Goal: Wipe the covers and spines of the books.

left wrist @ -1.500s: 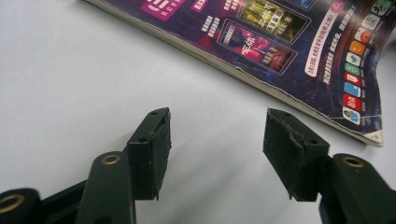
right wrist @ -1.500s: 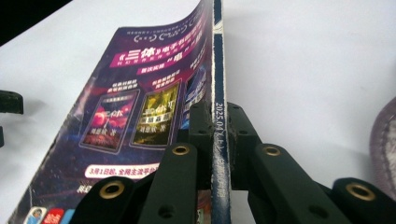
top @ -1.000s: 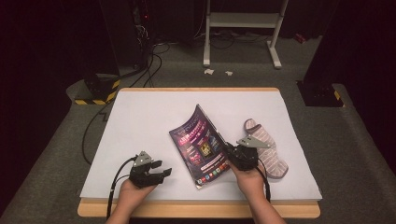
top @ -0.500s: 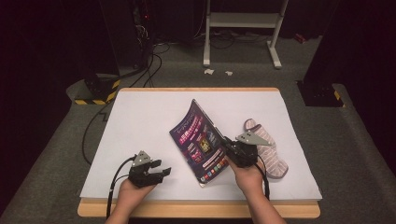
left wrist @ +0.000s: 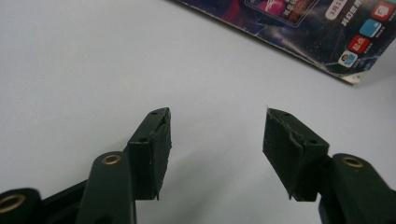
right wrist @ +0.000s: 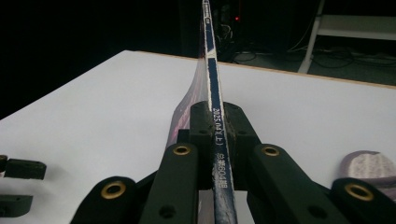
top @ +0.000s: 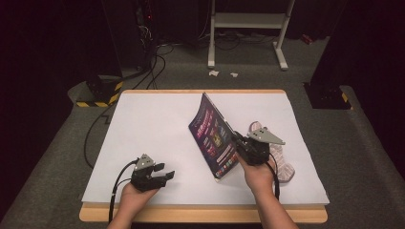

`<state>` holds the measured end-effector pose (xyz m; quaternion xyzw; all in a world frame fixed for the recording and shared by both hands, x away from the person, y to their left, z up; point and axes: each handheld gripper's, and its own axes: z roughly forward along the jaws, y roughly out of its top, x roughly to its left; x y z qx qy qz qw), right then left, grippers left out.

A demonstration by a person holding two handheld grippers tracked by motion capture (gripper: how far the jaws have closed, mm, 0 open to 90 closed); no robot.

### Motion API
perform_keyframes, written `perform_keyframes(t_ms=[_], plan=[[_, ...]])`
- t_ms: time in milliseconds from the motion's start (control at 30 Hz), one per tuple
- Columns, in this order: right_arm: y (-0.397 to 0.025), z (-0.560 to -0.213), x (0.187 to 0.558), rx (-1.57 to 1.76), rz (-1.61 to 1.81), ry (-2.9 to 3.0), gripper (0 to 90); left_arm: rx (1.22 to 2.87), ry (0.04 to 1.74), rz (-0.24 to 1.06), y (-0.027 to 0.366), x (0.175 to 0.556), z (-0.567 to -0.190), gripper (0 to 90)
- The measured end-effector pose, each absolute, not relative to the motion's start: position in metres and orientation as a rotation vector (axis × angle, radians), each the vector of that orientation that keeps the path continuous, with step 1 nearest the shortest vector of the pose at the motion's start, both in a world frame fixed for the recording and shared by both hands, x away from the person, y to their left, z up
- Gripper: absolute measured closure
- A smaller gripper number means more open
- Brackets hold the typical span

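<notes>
In the left gripper view, the magazine (left wrist: 299, 32) is running off the top and right edges, leaving just a corner of its cover. In the right gripper view, its spine (right wrist: 215, 121) is rising past the top edge, and the small print there is blurring. The sock (top: 282, 160) beside the magazine is lying partly hidden behind the right gripper (top: 241, 143).

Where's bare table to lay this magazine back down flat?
The widest bare patch is the white table left of the magazine, ahead of the open left gripper. It is crowded on the right, where the sock lies beside the right gripper.
</notes>
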<state>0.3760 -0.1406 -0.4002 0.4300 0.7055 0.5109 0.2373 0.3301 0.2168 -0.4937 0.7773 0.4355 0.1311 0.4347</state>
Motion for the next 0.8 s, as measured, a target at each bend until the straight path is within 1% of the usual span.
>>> perform_keyframes(t_ms=[467,633,800], plan=[[-0.166,-0.383,0.380,1.203,1.358,1.830,84.4,1.938,1.084,0.320,0.216,0.331,-0.495,42.0],[-0.164,-0.385,0.378,1.192,1.341,1.827,84.4,1.943,1.083,0.316,0.215,0.331,-0.495,42.0],[-0.152,-0.385,0.377,1.164,1.346,1.867,84.4,1.941,1.085,0.315,0.215,0.331,-0.495,42.0]])
